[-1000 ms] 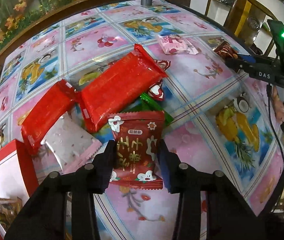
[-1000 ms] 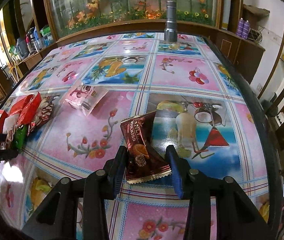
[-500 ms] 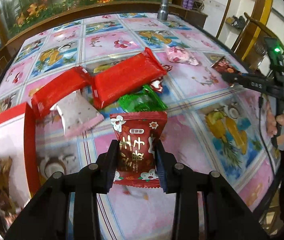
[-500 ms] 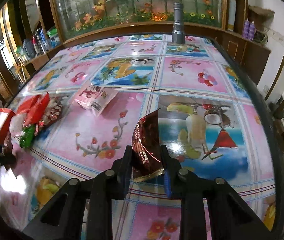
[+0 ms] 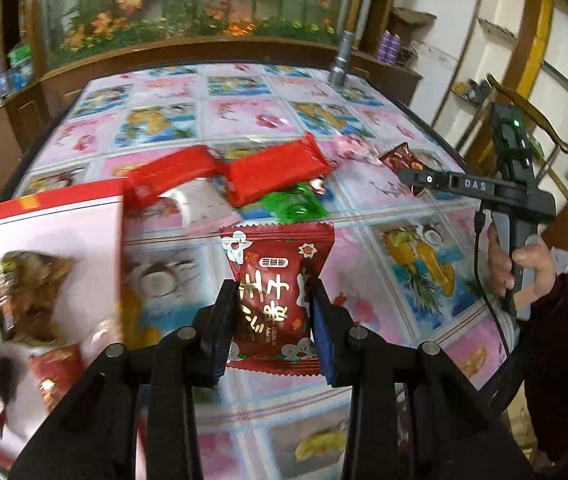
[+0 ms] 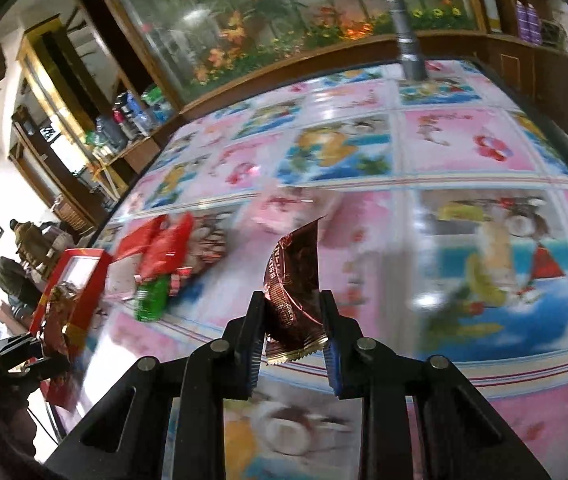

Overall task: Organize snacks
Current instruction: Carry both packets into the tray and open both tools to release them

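Note:
My left gripper [image 5: 271, 300] is shut on a dark red snack packet with white flowers [image 5: 275, 276] and holds it above the table, just right of a red-rimmed white box [image 5: 43, 224] that holds several snacks. My right gripper [image 6: 290, 310] is shut on a brown foil snack packet [image 6: 294, 280], lifted off the table; it also shows in the left wrist view [image 5: 400, 158]. Two red bars [image 5: 275, 170], a green packet [image 5: 294, 206] and a pink packet [image 5: 354, 146] lie in a pile on the table.
The table has a glossy pink and blue fruit-patterned cloth [image 5: 424, 256]. A metal cylinder [image 6: 408, 52] stands at the far edge. The red box shows at the left in the right wrist view [image 6: 79, 280]. Wooden cabinets and an aquarium stand behind.
Both grippers closed on their packets and lifted them off the table. The left gripper moved back and left toward the red box; the right one swung left.

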